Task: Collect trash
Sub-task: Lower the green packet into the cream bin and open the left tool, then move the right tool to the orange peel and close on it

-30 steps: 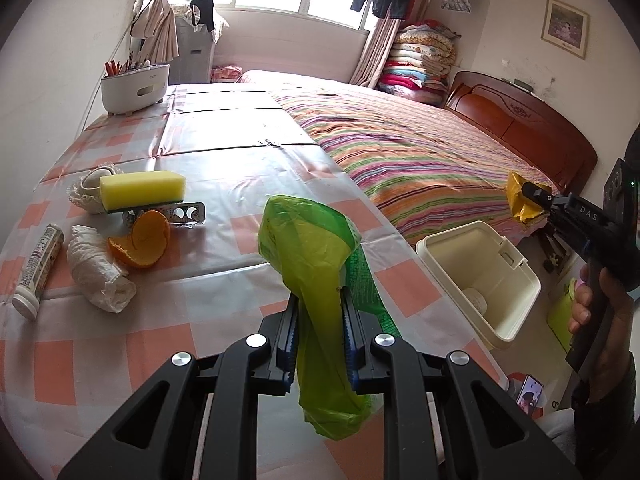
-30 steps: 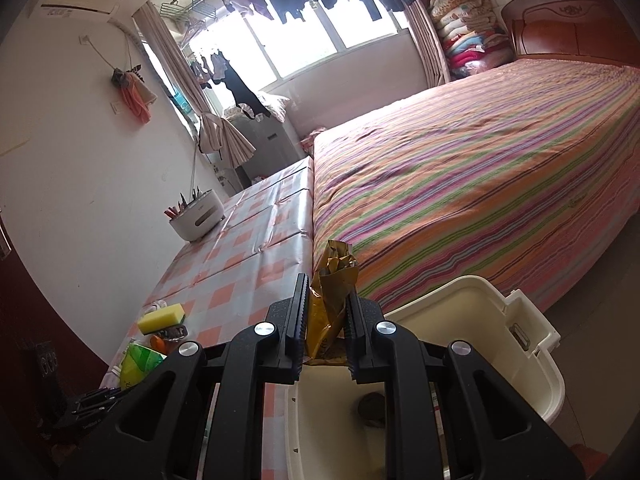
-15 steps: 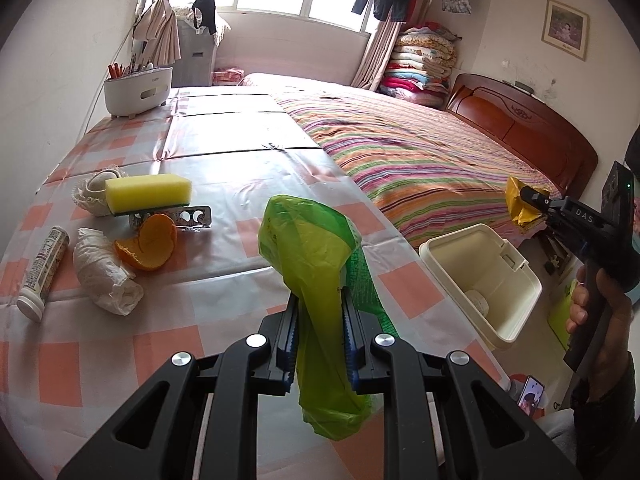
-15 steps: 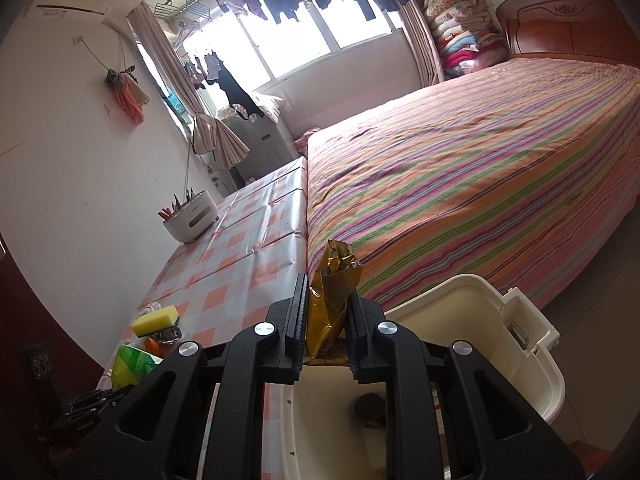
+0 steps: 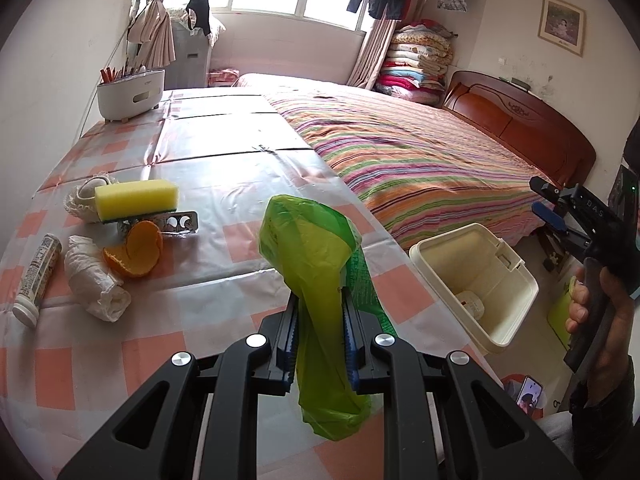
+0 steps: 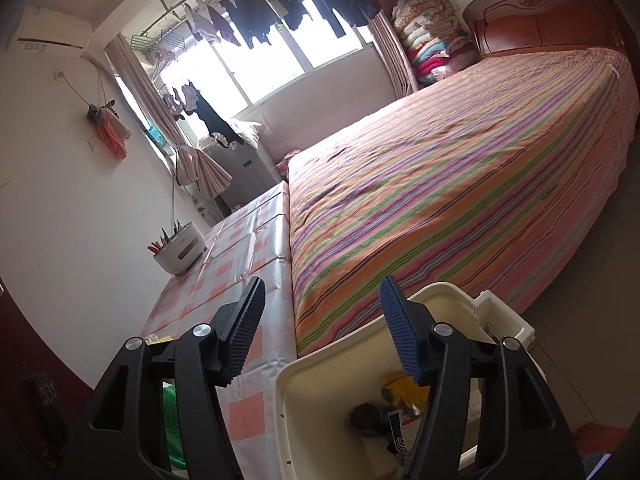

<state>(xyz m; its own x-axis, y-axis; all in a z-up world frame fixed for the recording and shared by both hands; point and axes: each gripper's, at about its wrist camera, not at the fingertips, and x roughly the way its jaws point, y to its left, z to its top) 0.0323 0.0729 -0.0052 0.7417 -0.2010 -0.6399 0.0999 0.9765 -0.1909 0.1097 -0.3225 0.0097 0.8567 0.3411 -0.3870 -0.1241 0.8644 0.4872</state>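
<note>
Above the cream bin (image 6: 404,436), the right hand-held gripper (image 6: 322,328) hangs with its jaws spread wide and nothing between them; a yellow wrapper (image 6: 400,390) lies inside the bin with a dark lump and a printed carton. From the left wrist view the bin (image 5: 516,280) stands on the floor off the right edge of the worktop (image 5: 224,184), between it and the striped bed (image 5: 420,160).

The left hand-held gripper (image 5: 320,336) is clamped on a green plastic bag (image 5: 316,280), which bulges above the jaws and droops below them, its long axis roughly upright. That bag sits over the worktop's near right part, so the bin lies to its right and lower, a sideways carry past the edge.

Remaining trash lies to the left: a crumpled white tissue (image 5: 96,284), an orange peel (image 5: 138,250) touching it, and a white tube (image 5: 38,280) just beside, long axis running toward the camera. A yellow sponge (image 5: 136,199) rests on a metal piece (image 5: 180,222) behind the peel. I judge the left hand nearer these, but it is occupied; the freed right one would have to cross over.
</note>
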